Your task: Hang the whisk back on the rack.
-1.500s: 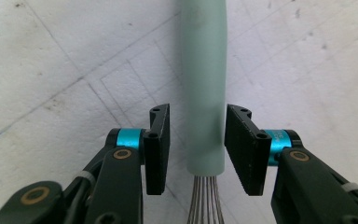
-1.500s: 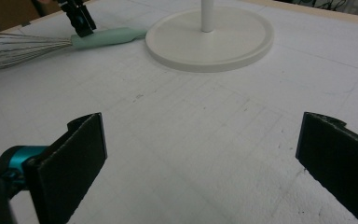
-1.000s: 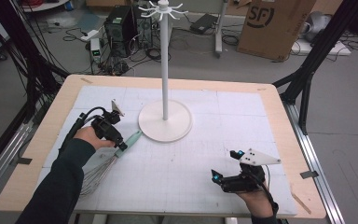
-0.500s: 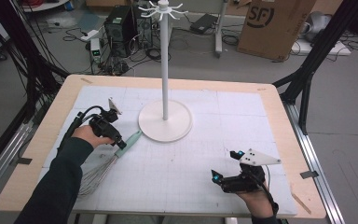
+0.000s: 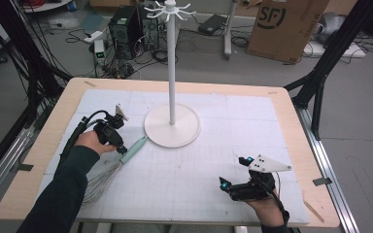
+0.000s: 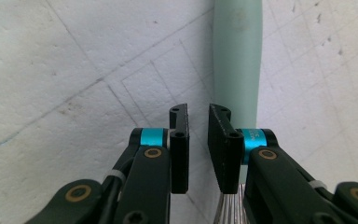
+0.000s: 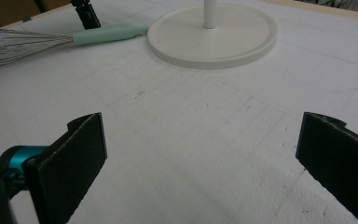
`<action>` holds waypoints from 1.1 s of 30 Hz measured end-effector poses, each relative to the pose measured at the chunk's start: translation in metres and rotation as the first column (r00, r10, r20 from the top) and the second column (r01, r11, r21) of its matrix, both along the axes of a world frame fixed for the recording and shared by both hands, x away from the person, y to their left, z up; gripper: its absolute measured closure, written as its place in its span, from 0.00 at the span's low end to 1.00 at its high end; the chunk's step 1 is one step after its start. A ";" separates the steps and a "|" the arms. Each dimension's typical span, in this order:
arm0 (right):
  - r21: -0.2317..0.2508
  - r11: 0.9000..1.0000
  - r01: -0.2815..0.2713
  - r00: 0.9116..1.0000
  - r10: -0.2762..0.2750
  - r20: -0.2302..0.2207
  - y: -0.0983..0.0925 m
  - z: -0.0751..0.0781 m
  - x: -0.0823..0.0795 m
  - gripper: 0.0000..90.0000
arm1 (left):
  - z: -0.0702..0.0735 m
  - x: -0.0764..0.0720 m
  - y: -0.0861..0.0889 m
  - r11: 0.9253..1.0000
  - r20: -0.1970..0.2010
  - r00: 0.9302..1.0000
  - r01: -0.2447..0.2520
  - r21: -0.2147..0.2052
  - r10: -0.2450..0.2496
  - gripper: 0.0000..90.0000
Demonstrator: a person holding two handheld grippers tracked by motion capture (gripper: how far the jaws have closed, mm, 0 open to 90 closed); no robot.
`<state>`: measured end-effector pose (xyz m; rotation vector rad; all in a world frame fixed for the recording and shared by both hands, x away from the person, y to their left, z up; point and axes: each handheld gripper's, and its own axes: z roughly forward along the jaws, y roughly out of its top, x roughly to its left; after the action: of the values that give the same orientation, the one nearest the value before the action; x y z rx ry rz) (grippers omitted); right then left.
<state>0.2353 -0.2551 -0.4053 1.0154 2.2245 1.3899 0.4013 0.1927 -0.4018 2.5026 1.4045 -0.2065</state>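
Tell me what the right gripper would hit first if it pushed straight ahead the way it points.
Most likely the round base of the white stand: the right gripper, jaws wide open, aims across bare mat toward it. The whisk lies off to the left of that line, though depth is hard to judge.

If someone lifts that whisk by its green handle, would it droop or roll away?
The whisk would probably feel light: its head is only thin wire loops. Held by the smooth, rounded mint handle, it might twist or slip, and the long wire end would likely sag downward. Pushed sideways, its round handle could let it roll a little.
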 end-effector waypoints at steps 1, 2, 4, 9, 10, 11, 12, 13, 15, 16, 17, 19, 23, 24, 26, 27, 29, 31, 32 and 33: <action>-0.001 1.000 0.000 1.000 0.000 0.004 0.000 0.000 0.000 0.01 | 0.000 -0.001 -0.001 1.000 -0.002 1.000 -0.002 -0.002 0.002 0.88; 0.000 1.000 0.001 1.000 -0.001 0.003 0.000 0.000 0.000 0.01 | 0.000 -0.001 -0.001 1.000 -0.002 1.000 0.011 0.005 -0.011 0.88; 0.001 1.000 0.001 1.000 -0.001 0.001 0.000 0.000 0.000 0.01 | 0.000 -0.002 -0.003 1.000 0.003 1.000 0.010 0.003 -0.010 0.88; -0.001 1.000 0.002 1.000 -0.002 -0.002 0.000 0.000 0.000 0.01 | 0.002 -0.005 -0.006 1.000 0.005 1.000 0.016 0.002 -0.016 0.88; 0.000 1.000 0.002 1.000 -0.002 -0.002 0.000 0.000 0.000 0.01 | 0.002 -0.005 -0.006 1.000 0.009 1.000 0.023 0.006 -0.023 0.88; -0.001 1.000 0.001 1.000 -0.001 -0.002 0.001 0.000 0.000 0.01 | 0.001 -0.006 -0.007 1.000 0.011 1.000 0.023 0.010 -0.023 0.88; -0.002 1.000 0.001 1.000 -0.001 -0.002 0.001 0.000 0.000 0.01 | 0.002 -0.006 -0.008 1.000 0.008 1.000 0.025 0.009 -0.025 0.88; -0.003 1.000 0.000 1.000 0.000 -0.001 0.001 0.000 0.000 0.01 | 0.002 -0.006 -0.008 1.000 0.014 1.000 0.026 0.010 -0.026 0.88; -0.002 1.000 0.002 1.000 -0.002 -0.001 0.001 0.000 0.000 0.01 | 0.003 -0.008 -0.009 1.000 0.014 1.000 0.022 0.005 -0.022 0.88; -0.002 1.000 0.002 1.000 -0.002 -0.001 0.001 0.000 0.000 0.01 | 0.003 -0.008 -0.010 1.000 0.015 1.000 0.018 0.004 -0.018 0.88; -0.003 1.000 0.002 1.000 -0.002 -0.001 0.001 0.000 0.000 0.01 | 0.004 -0.008 -0.010 1.000 0.015 1.000 0.024 0.007 -0.024 0.88; -0.002 1.000 0.002 1.000 -0.002 -0.001 0.001 0.000 0.000 0.01 | 0.005 -0.009 -0.011 1.000 0.019 0.999 0.026 0.006 -0.026 0.87; -0.004 1.000 0.000 1.000 0.000 -0.004 0.002 0.000 0.000 0.01 | 0.004 -0.011 -0.014 0.999 0.011 0.999 0.035 0.008 -0.035 0.86; -0.005 1.000 0.001 1.000 -0.001 -0.001 0.002 0.000 0.000 0.01 | 0.004 -0.012 -0.015 1.000 0.006 1.000 0.031 -0.002 -0.031 0.85; -0.005 1.000 0.001 1.000 -0.001 -0.001 0.001 0.000 0.000 0.01 | 0.005 -0.013 -0.017 0.999 0.014 0.999 0.032 -0.002 -0.032 0.85; -0.005 1.000 0.002 1.000 -0.002 0.000 0.001 0.000 0.000 0.01 | 0.005 -0.013 -0.017 1.000 0.016 1.000 0.024 -0.001 -0.024 0.85; -0.003 1.000 0.005 1.000 -0.005 0.000 0.001 0.000 0.000 0.01 | 0.005 -0.013 -0.017 1.000 0.017 1.000 0.023 0.002 -0.023 0.84; -0.003 1.000 0.005 1.000 -0.005 0.000 0.001 0.000 0.000 0.01 | 0.006 -0.014 -0.018 1.000 0.015 1.000 0.015 -0.003 -0.015 0.84; -0.003 1.000 0.004 1.000 -0.004 -0.001 0.001 0.000 0.000 0.01 | 0.006 -0.015 -0.017 1.000 0.017 1.000 0.013 -0.008 -0.013 0.84; -0.003 1.000 0.004 1.000 -0.004 -0.001 0.001 0.000 0.000 0.01 | 0.007 -0.015 -0.017 1.000 0.019 1.000 0.013 -0.008 -0.013 0.84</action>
<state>0.2352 -0.2544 -0.4055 1.0192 2.2231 1.3842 0.3859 0.1753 -0.3945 2.5015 1.3775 -0.1900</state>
